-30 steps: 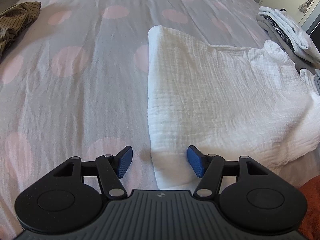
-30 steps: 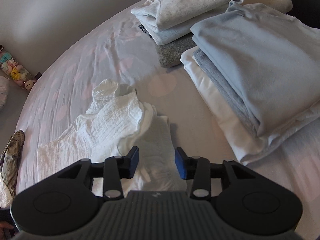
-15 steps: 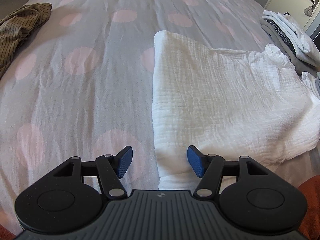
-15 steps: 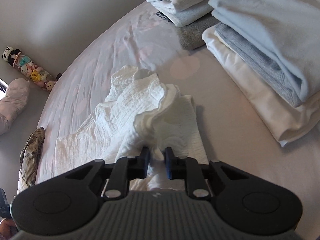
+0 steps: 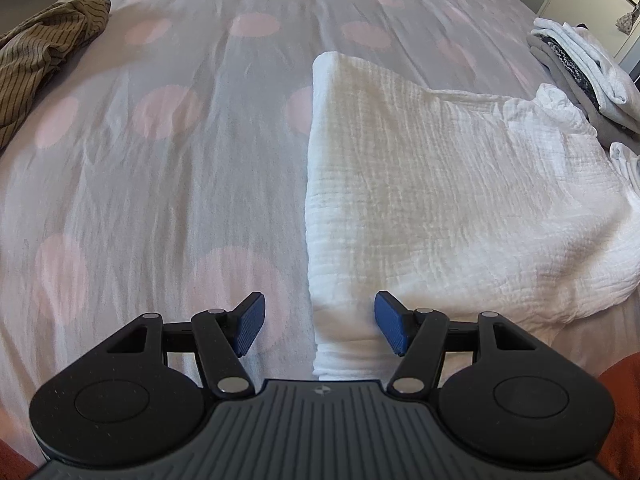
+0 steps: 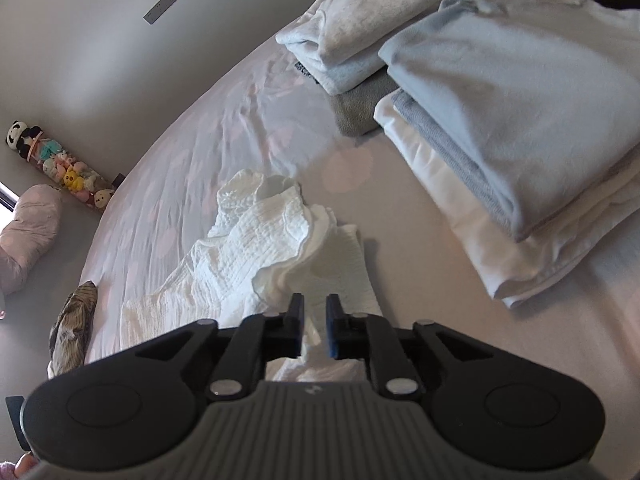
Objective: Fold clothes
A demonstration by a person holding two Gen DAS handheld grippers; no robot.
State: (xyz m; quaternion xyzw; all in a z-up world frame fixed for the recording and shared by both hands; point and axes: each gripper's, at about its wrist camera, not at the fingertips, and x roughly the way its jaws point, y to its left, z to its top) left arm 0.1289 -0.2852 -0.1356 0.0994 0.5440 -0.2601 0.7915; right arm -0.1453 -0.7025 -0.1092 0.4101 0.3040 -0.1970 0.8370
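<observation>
A white crinkled garment (image 5: 440, 200) lies partly folded on the polka-dot bed sheet (image 5: 160, 160). Its straight folded edge runs toward my left gripper (image 5: 318, 328), which is open, with the garment's near corner between its blue pads (image 5: 390, 328). In the right wrist view the same garment (image 6: 248, 260) is bunched and lifted at its near end. My right gripper (image 6: 313, 330) is shut on that end of the white cloth, which rises in a ridge to the jaws.
A brown striped garment (image 5: 40, 52) lies at the far left of the bed. Two stacks of folded clothes (image 6: 520, 120) (image 6: 360, 40) sit at the right. Plush toys (image 6: 60, 164) and a pink cushion (image 6: 24, 232) lie on the floor by the wall.
My right gripper closed on the near end of the white garment and lifted it. My left gripper stayed open and drew back slightly along the folded edge.
</observation>
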